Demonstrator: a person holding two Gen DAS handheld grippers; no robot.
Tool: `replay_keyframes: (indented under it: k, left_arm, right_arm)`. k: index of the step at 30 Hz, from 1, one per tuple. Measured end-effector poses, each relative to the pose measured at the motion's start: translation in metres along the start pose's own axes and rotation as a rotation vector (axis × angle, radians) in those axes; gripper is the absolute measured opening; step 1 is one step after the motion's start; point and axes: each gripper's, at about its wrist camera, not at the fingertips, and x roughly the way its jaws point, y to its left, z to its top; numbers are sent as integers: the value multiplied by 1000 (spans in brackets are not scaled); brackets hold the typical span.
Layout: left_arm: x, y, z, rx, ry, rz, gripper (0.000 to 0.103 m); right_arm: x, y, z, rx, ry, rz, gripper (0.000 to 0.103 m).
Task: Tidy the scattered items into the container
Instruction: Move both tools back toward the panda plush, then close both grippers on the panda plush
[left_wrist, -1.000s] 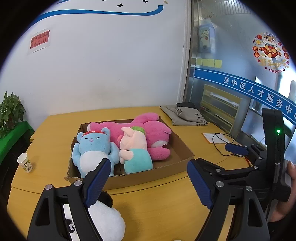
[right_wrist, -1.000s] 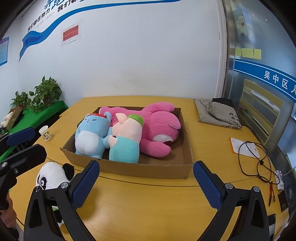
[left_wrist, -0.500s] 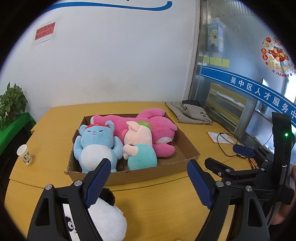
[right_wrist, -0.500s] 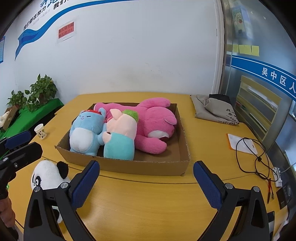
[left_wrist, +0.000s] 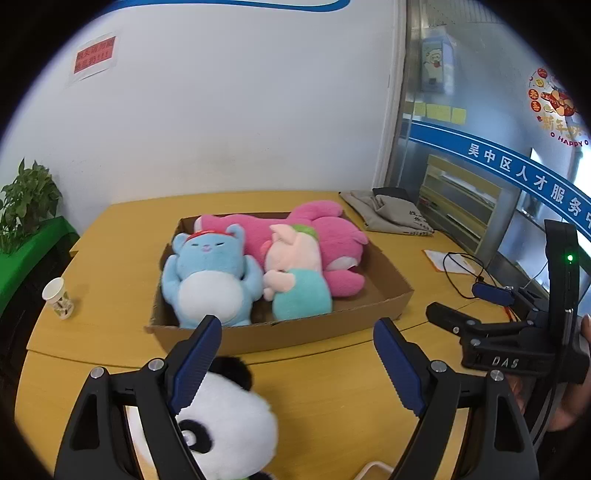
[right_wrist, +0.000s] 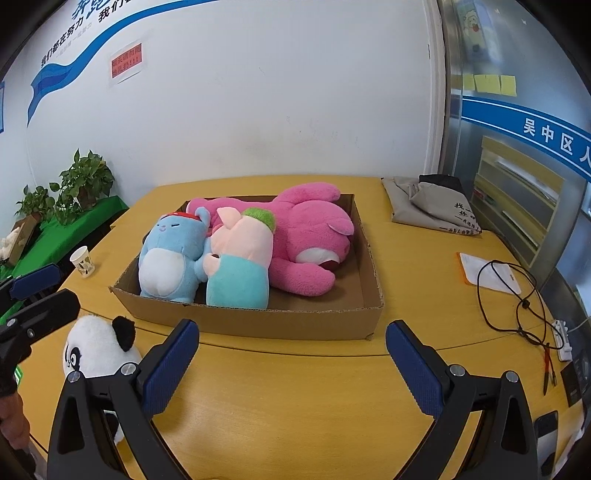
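We have three soft toys already lying in the shallow brown cardboard box (right_wrist: 255, 325): a light blue plush bear with a red cap (right_wrist: 170, 254), a pale pink plush pig with a teal lower half (right_wrist: 240, 266), and a large magenta plush bear (right_wrist: 306, 240) stretched along the far side. The one item we judge still to be tidied is the round white plush panda with black ears (left_wrist: 225, 424), which sits on the yellow wooden table (right_wrist: 295, 406) just outside the box's near left corner.

The relation that matters is between that panda and our left gripper (left_wrist: 295, 354). In the left wrist view the panda lies low and to the left of the gripper's centre line, its black ear touching or just behind the left blue pad; it is not between the pads. The jaws stand spread wide and hold nothing. We judge the gripper must shift left and drop before closing.

Our right gripper (right_wrist: 291, 362) is also spread and empty, aimed at the box's near wall, with the panda well off to its left. So the left hand is clearly nearer. The panda is too rounded for us to tell a long axis; its face looks toward the near side. The box lies just beyond it, far and to the right.
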Motion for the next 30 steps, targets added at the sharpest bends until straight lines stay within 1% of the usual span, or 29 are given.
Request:
replay_keyframes:
  k: [2,4,9,11,13,15,16,18,19,21,24,26,28,29,30]
  left_arm:
    - [-5,16,-4,-14,7,9,84]
    - [-8,34,-9,-31,15,13,84]
    - [-8,78,-26,-85,62,25,84]
    - [-2,97,-34,-104,99,16,84]
    - [2,114,-39,-126,118,1,84]
    - [4,135,-45,-180,121,-43,84]
    - [6,146,-48,-208,121,-81,84]
    - [12,166,-57,-260,129,-135,84]
    - [15,175,-62,-276,139,-158,84]
    - [24,187,-72,-299,164,-228,84]
    - [46,203,-94,-338,229,-339,84]
    - [60,206,-107,-346,266,-380,84]
    - [71,212,-116,-405,266,-472,84]
    - [75,212,-119,-423,266,-507,84]
    - [76,210,-121,-424,260,-522,85]
  right_arm:
    - [5,4,-3,2,12,23,103]
    - [11,11,-6,-6,24,66,103]
    - [21,49,-16,-89,36,230,103]
    - [28,70,-25,-138,56,305,103]
    - [35,93,-38,-179,82,368,103]
    - [41,115,-51,-205,108,457,103]
    - [44,122,-55,-204,121,491,103]
    - [55,136,-63,-178,166,562,103]
    - [63,141,-66,-153,194,599,103]
    - [75,148,-69,-110,227,660,103]
    - [93,153,-72,-68,257,691,103]
    - [104,154,-73,-50,280,683,103]
    - [117,156,-74,-43,302,674,103]
    - [124,156,-76,-26,321,694,103]
    - [131,156,-78,7,355,727,103]
